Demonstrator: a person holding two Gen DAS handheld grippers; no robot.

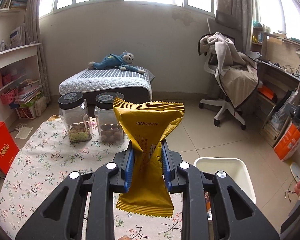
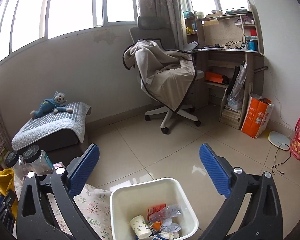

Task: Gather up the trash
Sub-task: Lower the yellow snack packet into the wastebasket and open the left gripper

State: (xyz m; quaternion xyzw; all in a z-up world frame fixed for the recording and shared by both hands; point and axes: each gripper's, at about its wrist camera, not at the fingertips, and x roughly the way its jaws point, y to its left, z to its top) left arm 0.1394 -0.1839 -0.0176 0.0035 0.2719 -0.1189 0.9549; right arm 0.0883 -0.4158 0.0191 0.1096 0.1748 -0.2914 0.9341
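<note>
Your yellow wrapper (image 1: 148,140) is pinched at its waist by the left hand-held gripper (image 1: 147,164), held above the floral surface (image 1: 40,160) for carrying to the white bin (image 2: 182,200). Your right hand-held gripper (image 2: 150,172) hangs spread over the bin, probably empty.

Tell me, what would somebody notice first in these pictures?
Probably the yellow snack wrapper, pinched upright in the left gripper above the flowery tablecloth. Next, the white bin under the open right gripper, with a paper cup and crumpled bottle inside.
</note>
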